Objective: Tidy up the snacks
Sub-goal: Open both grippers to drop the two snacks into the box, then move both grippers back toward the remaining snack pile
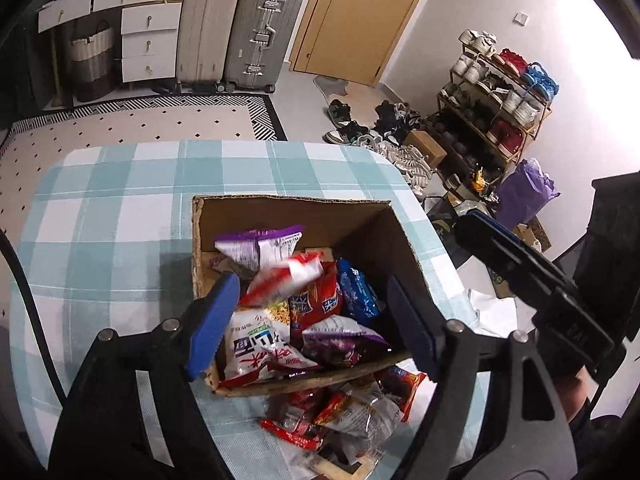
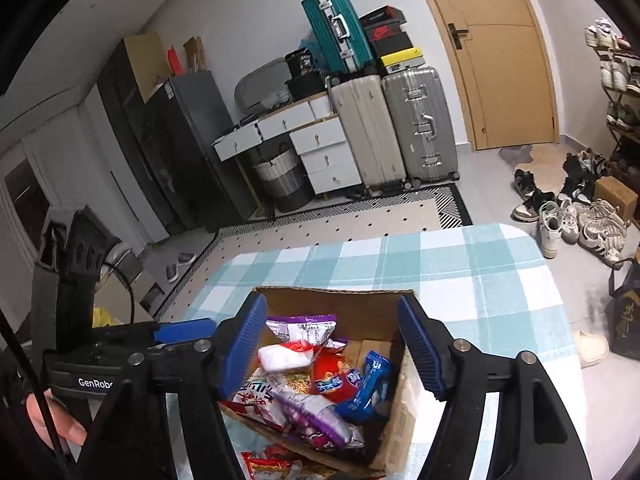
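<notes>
An open cardboard box [image 1: 404,240] stands on the checked tablecloth and holds several snack packets: purple [image 1: 256,244], red [image 1: 316,300], blue [image 1: 358,288] and white [image 1: 256,336]. My left gripper [image 1: 312,292] hovers open over the box. A red-and-white packet [image 1: 288,278] shows blurred between its fingers, and the pads do not press on it. My right gripper [image 2: 331,312] is open above the same box [image 2: 360,308], with nothing between its pads. The red-and-white packet [image 2: 286,356] lies on top of the heap inside. More packets [image 1: 344,412] lie on the cloth before the box.
The table with the blue-and-white cloth [image 1: 120,220] is round-cornered; bare cloth lies left of and behind the box. The right gripper's black frame [image 1: 532,276] is close on the right. Beyond are a patterned rug [image 1: 140,124], suitcases [image 1: 260,32], loose shoes [image 1: 384,128] and a shoe rack [image 1: 500,100].
</notes>
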Available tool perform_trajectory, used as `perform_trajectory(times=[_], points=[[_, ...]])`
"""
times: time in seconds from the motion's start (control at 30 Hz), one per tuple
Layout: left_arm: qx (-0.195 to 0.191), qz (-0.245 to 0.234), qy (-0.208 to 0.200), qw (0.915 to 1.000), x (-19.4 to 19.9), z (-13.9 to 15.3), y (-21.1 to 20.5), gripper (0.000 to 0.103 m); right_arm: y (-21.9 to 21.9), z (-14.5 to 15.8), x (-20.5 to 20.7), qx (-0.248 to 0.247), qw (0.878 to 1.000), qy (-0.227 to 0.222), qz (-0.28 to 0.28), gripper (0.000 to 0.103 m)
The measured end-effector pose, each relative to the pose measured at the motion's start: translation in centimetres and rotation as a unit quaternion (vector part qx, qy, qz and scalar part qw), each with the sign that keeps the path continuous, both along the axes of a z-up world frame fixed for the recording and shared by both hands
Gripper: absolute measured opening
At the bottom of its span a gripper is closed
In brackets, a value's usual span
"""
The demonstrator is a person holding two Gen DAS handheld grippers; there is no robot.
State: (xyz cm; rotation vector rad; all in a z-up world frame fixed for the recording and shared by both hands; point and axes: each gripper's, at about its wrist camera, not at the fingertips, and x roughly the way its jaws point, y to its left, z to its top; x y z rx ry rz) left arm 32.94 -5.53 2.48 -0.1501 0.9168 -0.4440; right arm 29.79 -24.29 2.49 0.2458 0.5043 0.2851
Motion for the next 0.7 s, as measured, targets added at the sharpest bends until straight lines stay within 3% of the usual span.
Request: perform_trajectory(times=[0.23,0.57,0.7], points=[[0.013,0.024,-0.039,0.9989,-2.5,1.5,1.1,0.079,-0.4,1.0,-2.2,-0.003,1.000,-0.008,-0.006,0.071],[0.044,0.045,-0.064,0.9960,-5.9,3.3,1.5,0.084,0.3,3.0,-6.1,-0.012,0.999,-0.032,-0.003,0.085],[0.045,0.042,-0.069,0.9957,-7.5,4.0,1.6,0.086,0.3,3.8,-7.9,-0.013,0.999,-0.041,-0.004,0.085]])
